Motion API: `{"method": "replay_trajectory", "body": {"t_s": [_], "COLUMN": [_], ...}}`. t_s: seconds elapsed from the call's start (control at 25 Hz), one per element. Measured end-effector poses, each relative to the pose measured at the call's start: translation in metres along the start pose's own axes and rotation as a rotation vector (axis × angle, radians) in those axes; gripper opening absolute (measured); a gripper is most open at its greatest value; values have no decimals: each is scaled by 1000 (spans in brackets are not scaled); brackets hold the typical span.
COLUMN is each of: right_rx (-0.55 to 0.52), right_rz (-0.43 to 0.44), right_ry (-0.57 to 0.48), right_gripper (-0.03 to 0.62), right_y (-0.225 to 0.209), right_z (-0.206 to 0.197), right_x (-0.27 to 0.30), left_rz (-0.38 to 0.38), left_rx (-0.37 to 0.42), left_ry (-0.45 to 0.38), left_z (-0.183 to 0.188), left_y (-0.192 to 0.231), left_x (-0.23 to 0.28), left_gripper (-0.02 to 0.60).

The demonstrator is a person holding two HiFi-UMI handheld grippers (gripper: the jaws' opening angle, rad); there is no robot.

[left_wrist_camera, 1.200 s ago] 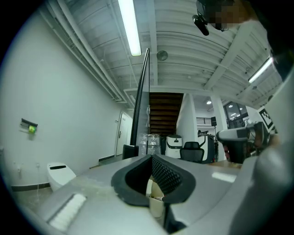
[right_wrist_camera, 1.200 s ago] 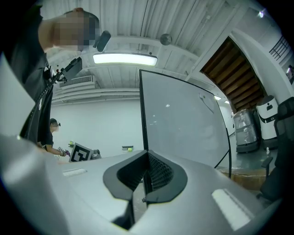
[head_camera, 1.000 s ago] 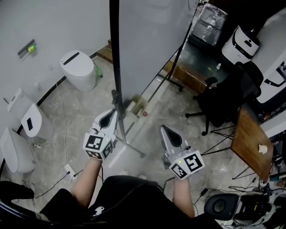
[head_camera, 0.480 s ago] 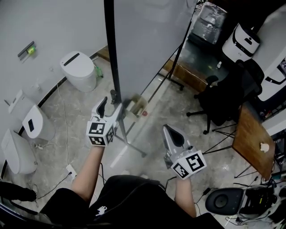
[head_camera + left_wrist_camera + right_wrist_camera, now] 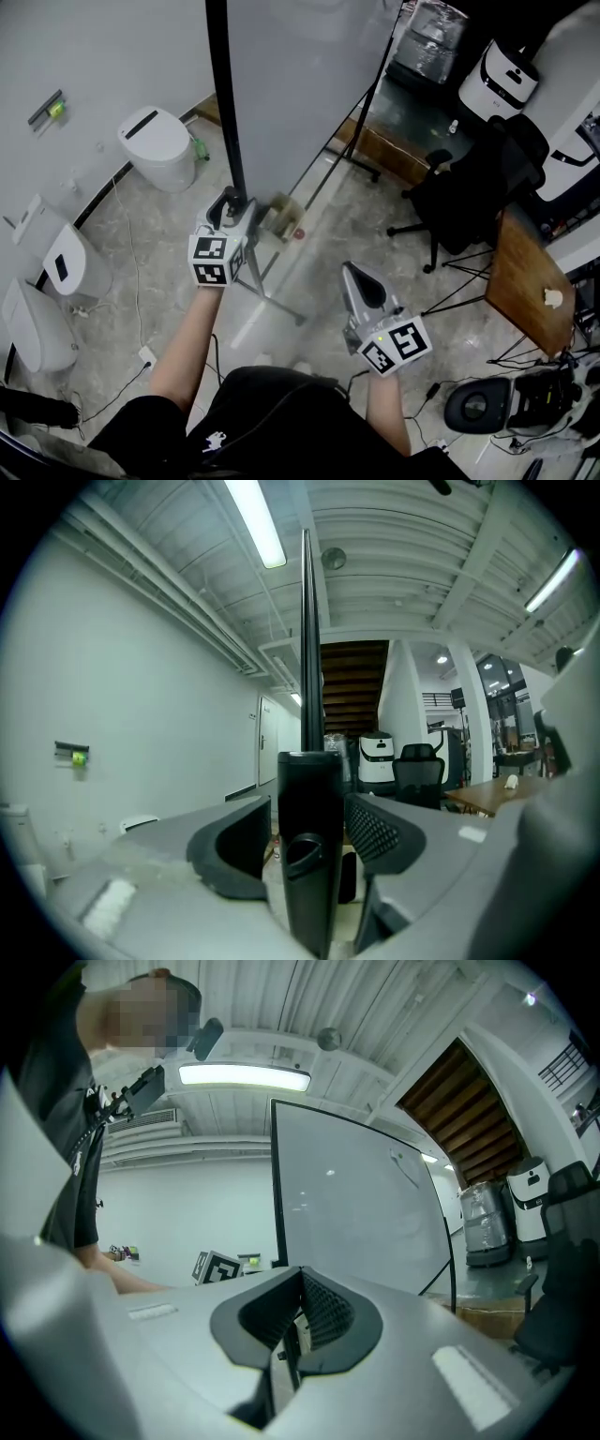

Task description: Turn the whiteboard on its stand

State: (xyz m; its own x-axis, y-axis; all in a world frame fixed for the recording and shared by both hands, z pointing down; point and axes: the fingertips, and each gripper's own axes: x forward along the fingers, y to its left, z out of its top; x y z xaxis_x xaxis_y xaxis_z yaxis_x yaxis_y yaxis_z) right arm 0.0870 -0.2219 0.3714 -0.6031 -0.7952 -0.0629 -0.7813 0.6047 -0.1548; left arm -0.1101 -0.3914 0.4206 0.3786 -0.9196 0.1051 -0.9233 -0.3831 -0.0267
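Note:
The whiteboard point(image 5: 300, 84) stands upright on its stand, its black side post point(image 5: 223, 112) nearest me. My left gripper point(image 5: 232, 208) is at that post, low on the board's left edge. In the left gripper view the post point(image 5: 309, 855) stands between the jaws; they are closing on it, a thin gap still showing on the left side. My right gripper point(image 5: 353, 275) hangs lower and to the right, clear of the board, shut with nothing in it. The right gripper view shows the whiteboard point(image 5: 366, 1204) ahead, above the closed right gripper point(image 5: 298, 1321).
The stand's floor leg point(image 5: 272, 300) runs between my grippers. White toilets point(image 5: 155, 145) stand at the left along the wall. A black office chair point(image 5: 459, 202) and a wooden table point(image 5: 530, 291) are at the right. Cables point(image 5: 131, 281) lie on the floor.
My left gripper has opened and moved up and forward, so the black post now sits between its jaws. The right gripper has hardly moved.

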Motion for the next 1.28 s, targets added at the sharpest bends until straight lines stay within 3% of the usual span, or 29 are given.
{"method": "replay_trajectory", "body": {"t_s": [0.2, 0.6, 0.96, 1.28], "right_rx": [6, 1, -44, -68], "right_rz": [-18, -43, -142, -111], "right_ry": [5, 0, 32, 94], "right_gripper": [9, 9, 9, 8], "right_y": [-4, 12, 16, 37], "right_z": [0, -1, -8, -14], "right_x": [-2, -9, -1, 42], "left_rz": [-8, -11, -9, -11], "left_rx": [20, -11, -12, -16], "left_ry": [7, 1, -1, 11], "left_z": [3, -1, 2, -3], "left_y": [-3, 2, 6, 5], "left_x": [6, -7, -18, -26], "left_gripper": [204, 196, 196, 195]}}
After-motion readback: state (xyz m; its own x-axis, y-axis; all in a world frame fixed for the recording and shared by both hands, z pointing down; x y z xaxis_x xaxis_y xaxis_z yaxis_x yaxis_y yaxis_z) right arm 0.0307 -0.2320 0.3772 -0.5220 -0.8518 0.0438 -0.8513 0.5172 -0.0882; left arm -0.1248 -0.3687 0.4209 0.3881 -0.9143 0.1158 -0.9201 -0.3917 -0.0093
